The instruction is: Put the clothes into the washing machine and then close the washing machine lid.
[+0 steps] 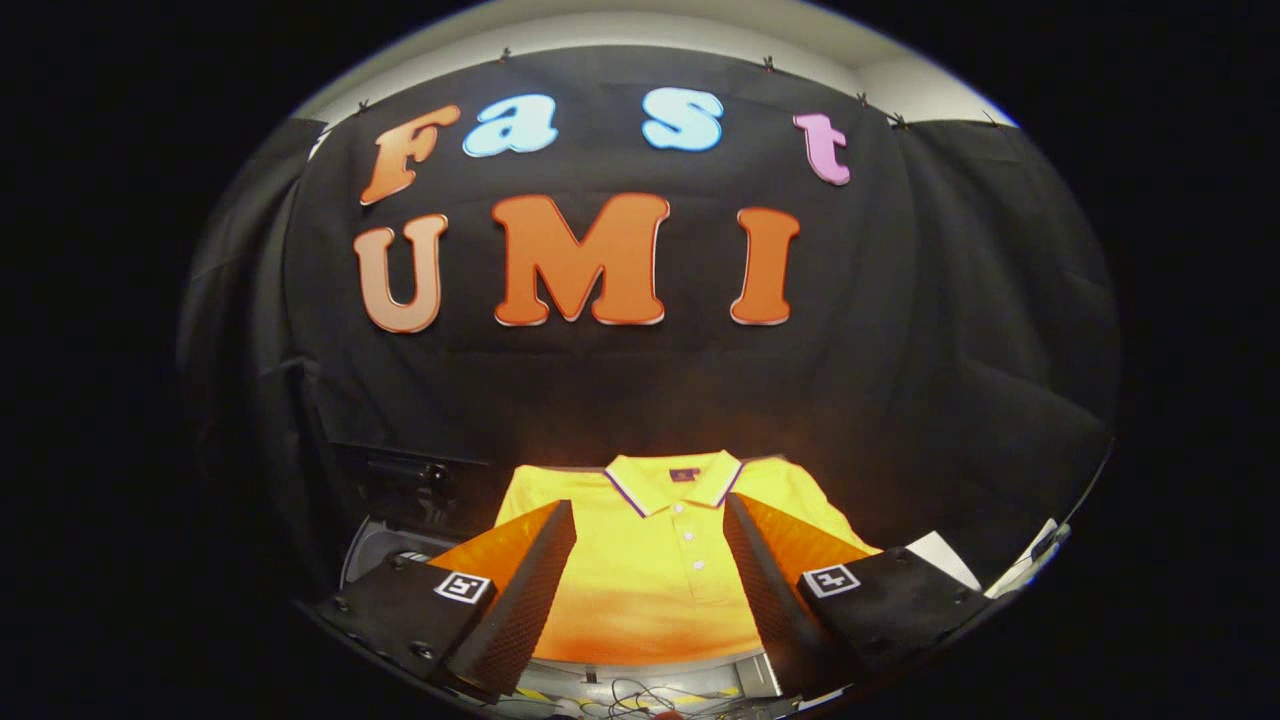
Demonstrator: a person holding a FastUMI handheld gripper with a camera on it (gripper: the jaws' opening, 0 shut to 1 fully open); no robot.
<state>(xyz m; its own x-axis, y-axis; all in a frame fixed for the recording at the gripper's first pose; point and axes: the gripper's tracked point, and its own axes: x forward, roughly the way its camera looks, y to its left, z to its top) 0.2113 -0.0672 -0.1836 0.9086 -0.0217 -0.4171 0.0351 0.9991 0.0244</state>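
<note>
The gripper (650,560) is hovering with its fingers (520,580) spread wide apart, nothing between the pads but air. Straight ahead at twelve o'clock a yellow polo shirt (660,570) is lying flat, collar pointing away toward the black cloth wall (950,350), buttons running down the gap between the fingers. It looks laid out that way so the fingers can come down astride the chest and pinch up a fold. Off at about ten o'clock from the left finger a pale curved rim (370,545) is showing, with a dark panel (420,475) standing up behind it; I am guessing that is the washing machine with its lid raised, ready to take the shirt, though it is too dim to be sure. The grab is not yet made, I judge
</note>
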